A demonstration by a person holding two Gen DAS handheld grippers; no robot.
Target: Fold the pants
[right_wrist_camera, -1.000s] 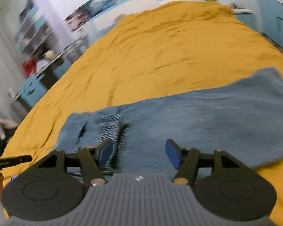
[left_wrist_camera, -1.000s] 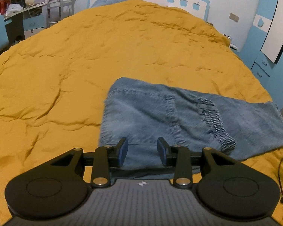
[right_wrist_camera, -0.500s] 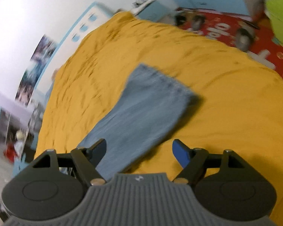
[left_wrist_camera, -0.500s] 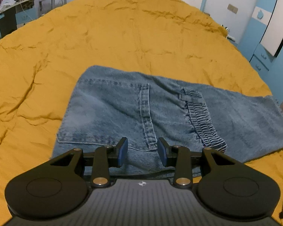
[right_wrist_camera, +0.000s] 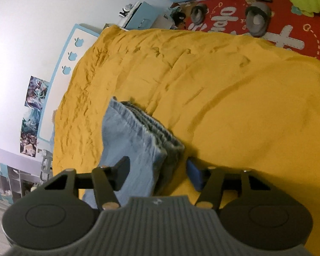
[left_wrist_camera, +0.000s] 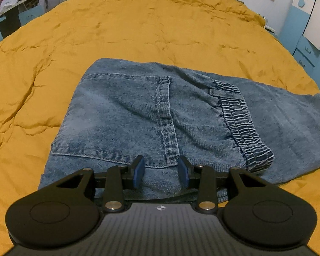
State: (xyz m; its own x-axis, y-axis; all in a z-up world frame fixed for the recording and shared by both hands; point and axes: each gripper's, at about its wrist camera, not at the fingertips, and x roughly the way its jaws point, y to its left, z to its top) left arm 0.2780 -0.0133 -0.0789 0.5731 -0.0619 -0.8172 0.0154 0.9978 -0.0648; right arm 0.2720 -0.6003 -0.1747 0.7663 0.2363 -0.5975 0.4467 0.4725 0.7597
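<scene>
Left wrist view: the pants [left_wrist_camera: 160,115] lie flat on the yellow bedspread [left_wrist_camera: 138,25], close to the near edge of the bed and toward its right side, already doubled so that the elastic waistband [left_wrist_camera: 241,123] sits on top of the leg layer running off to the right. The back pocket [left_wrist_camera: 117,115] faces up, which suggests the seat half was laid over to make a compact stack. The left gripper [left_wrist_camera: 161,169] hovers low over the near edge of the denim, its fingers [left_wrist_camera: 138,168] set at a middling gap with nothing pinched between them; cloth shows through the gap. It looks poised here to take the near edge of the stack.

Right wrist view: the camera is rolled, so the bed tilts across the picture, with the red rug [right_wrist_camera: 266,21] and grey slippers [right_wrist_camera: 257,19] on the floor past the bed's far edge. The stacked hem ends [right_wrist_camera: 160,136] of the pants show as several layers of frayed denim. The right gripper [right_wrist_camera: 157,171] straddles that layered edge: one finger [right_wrist_camera: 122,170] lies over the pale top face, the other on the bedspread beside the stack. Its fingers are closing with the layers between them, but the pads do not appear to press yet. The sideways roll fits catching all layers at once for the next fold
</scene>
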